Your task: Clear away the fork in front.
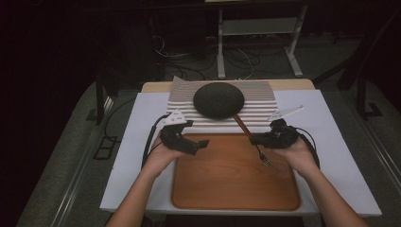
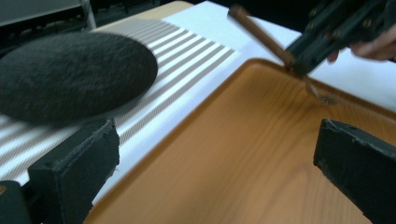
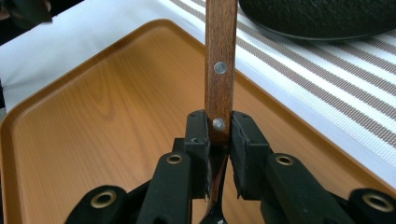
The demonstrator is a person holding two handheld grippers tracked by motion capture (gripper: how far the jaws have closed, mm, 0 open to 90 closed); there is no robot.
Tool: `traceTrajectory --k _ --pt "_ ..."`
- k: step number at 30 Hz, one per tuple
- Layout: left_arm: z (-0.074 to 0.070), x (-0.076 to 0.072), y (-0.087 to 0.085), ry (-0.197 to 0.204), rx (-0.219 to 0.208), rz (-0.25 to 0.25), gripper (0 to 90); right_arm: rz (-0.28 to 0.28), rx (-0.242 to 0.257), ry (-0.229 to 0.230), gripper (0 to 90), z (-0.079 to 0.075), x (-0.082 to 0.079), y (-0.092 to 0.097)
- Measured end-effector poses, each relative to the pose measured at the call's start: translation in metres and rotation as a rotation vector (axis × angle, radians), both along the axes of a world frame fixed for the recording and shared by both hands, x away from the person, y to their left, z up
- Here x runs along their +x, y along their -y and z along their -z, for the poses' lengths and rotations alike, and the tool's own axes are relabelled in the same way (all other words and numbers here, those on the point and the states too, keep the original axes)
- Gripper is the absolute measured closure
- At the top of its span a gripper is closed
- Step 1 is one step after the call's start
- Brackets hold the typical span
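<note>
Dim room; grey floor [image 1: 56, 156] lying around the white-topped table [image 1: 127, 142], cables [image 1: 189, 61] trailing beyond it, white metal stand [image 1: 257, 28] standing behind.

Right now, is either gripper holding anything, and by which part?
The right gripper clamps the wooden-handled metal fork at the handle's lower end, near the rivet. The left gripper is open, empty.

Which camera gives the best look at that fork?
The high view: the whole fork, handle to tines, over the tray. The right gripper view shows just its riveted wooden handle clamped; the left gripper view blurs it.
</note>
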State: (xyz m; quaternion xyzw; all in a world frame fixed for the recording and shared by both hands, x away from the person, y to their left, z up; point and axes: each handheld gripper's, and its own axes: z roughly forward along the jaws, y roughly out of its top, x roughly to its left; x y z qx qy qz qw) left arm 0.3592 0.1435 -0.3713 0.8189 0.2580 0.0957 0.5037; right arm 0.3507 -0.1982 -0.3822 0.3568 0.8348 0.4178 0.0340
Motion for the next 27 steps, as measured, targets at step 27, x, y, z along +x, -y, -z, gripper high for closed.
traceTrajectory --k 27 --pt "-0.003 -0.001 0.052 -0.04 -0.1 0.083 15.0 -0.074 0.072 0.097 76.8 -0.001 -0.013 -0.018"
